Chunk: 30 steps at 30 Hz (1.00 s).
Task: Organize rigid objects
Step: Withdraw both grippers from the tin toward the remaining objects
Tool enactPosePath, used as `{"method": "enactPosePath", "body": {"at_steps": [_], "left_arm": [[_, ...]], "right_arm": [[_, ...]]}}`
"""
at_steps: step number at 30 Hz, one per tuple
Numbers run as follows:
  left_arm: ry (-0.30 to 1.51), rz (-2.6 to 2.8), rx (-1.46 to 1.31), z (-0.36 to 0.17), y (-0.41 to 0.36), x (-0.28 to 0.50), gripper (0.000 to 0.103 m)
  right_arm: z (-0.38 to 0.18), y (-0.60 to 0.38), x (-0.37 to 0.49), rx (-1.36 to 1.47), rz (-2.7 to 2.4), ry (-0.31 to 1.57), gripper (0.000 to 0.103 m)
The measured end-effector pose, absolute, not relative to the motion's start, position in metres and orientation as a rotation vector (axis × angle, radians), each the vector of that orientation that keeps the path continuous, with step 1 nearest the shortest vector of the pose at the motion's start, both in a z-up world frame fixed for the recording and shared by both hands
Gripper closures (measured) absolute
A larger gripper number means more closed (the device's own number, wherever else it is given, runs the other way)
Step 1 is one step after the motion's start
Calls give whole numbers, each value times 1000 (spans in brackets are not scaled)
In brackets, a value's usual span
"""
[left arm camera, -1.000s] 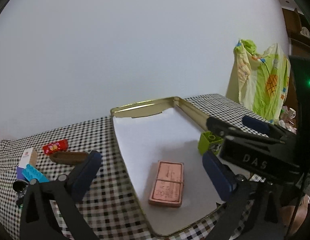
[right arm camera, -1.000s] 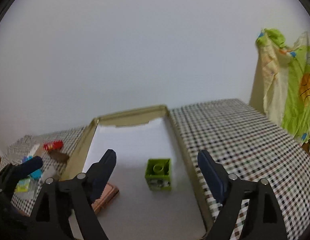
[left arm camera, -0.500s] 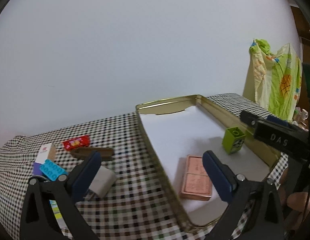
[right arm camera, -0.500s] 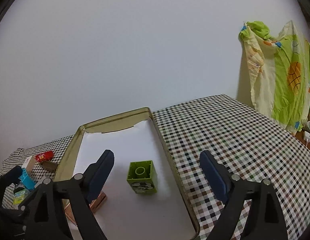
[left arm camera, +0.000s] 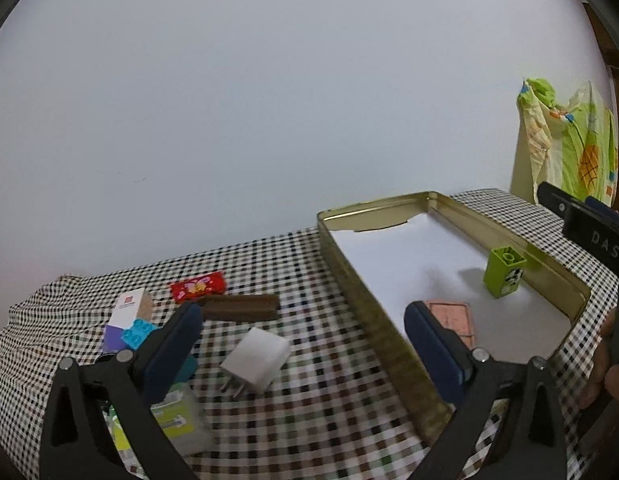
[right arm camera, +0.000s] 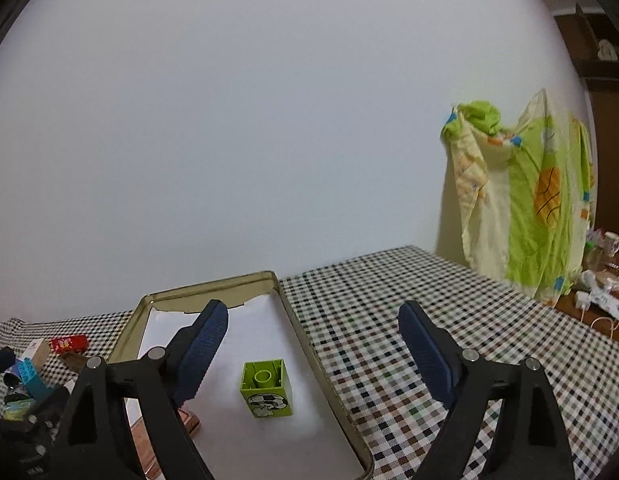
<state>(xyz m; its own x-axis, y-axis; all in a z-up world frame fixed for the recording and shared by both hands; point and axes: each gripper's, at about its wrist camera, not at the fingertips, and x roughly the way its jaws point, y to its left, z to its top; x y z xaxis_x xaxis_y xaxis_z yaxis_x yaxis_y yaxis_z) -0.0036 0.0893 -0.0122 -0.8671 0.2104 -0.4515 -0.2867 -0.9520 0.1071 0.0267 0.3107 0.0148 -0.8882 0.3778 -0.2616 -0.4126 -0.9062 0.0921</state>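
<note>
Gold-coloured metal tray now sits right of the left gripper; white plug adapter has come between its spread, empty jaws. Likely next pick. Right gripper also spread, empty.

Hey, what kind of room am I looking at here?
Probably a room in a home: a table under a checked tablecloth, a patterned sheet draped by the wall, and mugs and clutter on a wooden surface beyond.
</note>
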Motion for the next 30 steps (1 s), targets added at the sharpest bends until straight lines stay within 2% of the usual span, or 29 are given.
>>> {"method": "enactPosePath", "body": {"at_steps": [11,22,30], "left_arm": [[222,2766,-713,-18,63,-4,1],[173,2804,-870,-30,25,-12,1],[-10,2918,-1131,-47,-26,-21,1]], "right_arm": [[17,279,26,-337,2734,79,14],[18,264,26,-337,2761,68,14],[18,228,24,-342,2852,49,14]]}}
